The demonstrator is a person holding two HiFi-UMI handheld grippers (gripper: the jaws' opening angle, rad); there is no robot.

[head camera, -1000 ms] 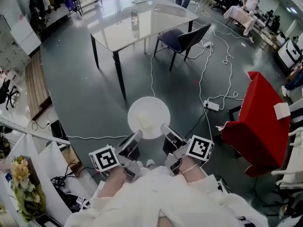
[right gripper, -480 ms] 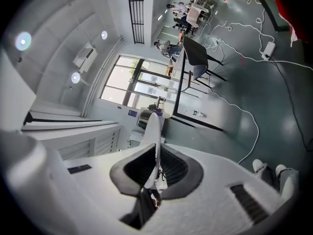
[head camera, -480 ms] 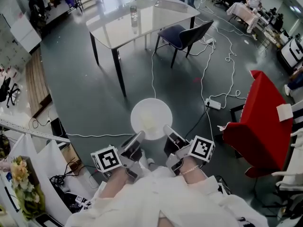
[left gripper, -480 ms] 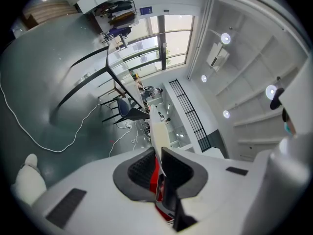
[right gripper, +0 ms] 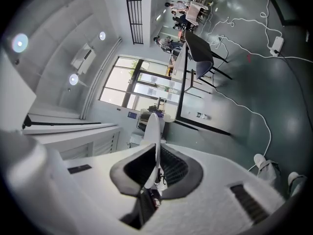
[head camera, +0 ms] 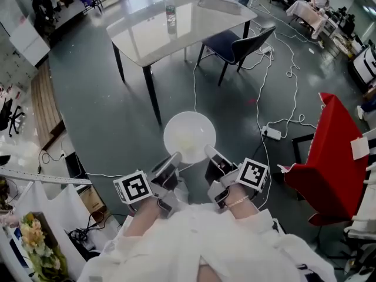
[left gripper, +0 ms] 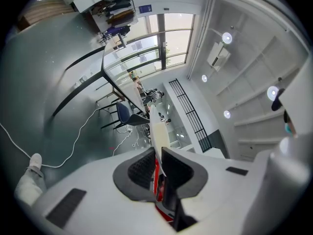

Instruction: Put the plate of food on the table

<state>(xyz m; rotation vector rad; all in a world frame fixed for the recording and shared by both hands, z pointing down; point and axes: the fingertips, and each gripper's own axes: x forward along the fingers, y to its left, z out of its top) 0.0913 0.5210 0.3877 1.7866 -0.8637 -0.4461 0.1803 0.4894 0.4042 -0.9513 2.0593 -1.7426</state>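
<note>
Nearest of all, two white sleeves (head camera: 194,239) are being held forward, and a gripper is being carried in each hand. The left gripper (head camera: 174,158) is being kept clenched on the near left rim of the plate (head camera: 189,135); in the left gripper view the rim is being pinched edge-on between the two dark pads. The right gripper (head camera: 210,153) is being kept clamped likewise on the near right rim, and in the right gripper view the thin white edge is being squeezed between its pads.

The plate is thus being carried level by both grippers in the air over the grey floor (head camera: 94,122), short of the table (head camera: 147,37) and apart from it. A pale patch of food (head camera: 187,142) is being borne near its middle; what kind it is cannot be told.

Beyond the plate, white cable (head camera: 197,81) is being trailed across the floor, and a power strip (head camera: 271,133) is being left lying to the right. A red chair (head camera: 335,157) is being shown at the right edge. Further off, the glossy table is being occupied by a bottle (head camera: 171,12) standing upright, and a dark blue chair (head camera: 235,46) is being kept just beside its right end.
</note>
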